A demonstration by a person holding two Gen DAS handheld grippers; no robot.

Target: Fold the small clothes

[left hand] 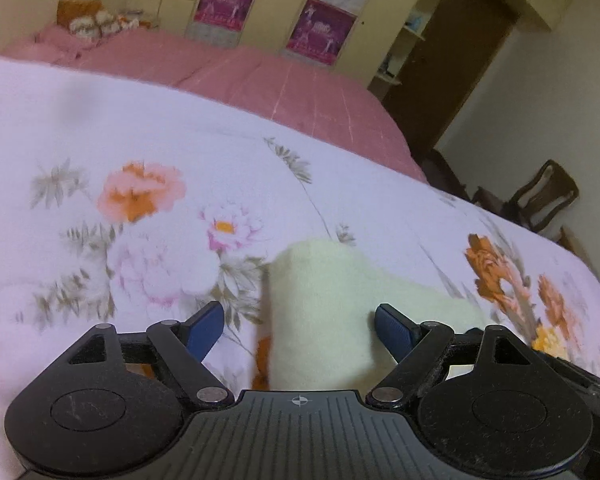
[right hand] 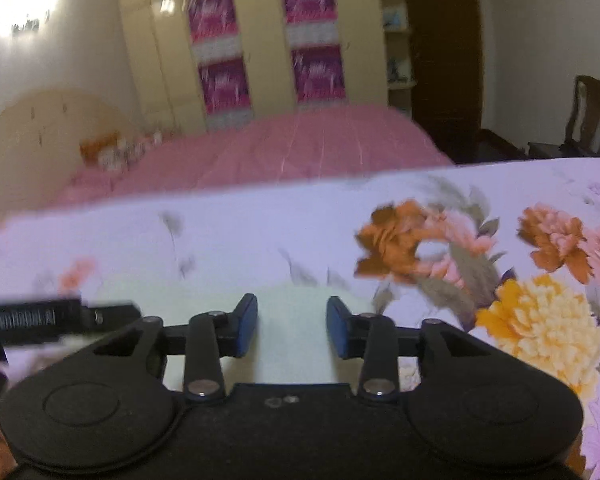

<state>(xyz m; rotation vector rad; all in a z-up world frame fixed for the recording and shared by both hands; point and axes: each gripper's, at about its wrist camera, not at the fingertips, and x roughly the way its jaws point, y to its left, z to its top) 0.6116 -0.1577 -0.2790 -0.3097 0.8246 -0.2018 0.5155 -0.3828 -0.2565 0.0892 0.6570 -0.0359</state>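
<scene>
Cream garment (left hand: 320,300) lying on the floral bedspread (left hand: 120,140)

Left tool (left hand: 300,330) gaping wide, cloth between its pads — right tool (right hand: 292,326) narrower, empty, hovering over blurred cloth (right hand: 292,304).

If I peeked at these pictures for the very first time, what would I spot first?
Probably the big orange and pink flowers printed on the pale bedspread that fills the foreground. Next, the soft cream cloth lying on it, right in front of the open left tool and the open right tool. Farther back, bright purple pictures stand out on the wardrobe doors behind a pink bed cover.
</scene>
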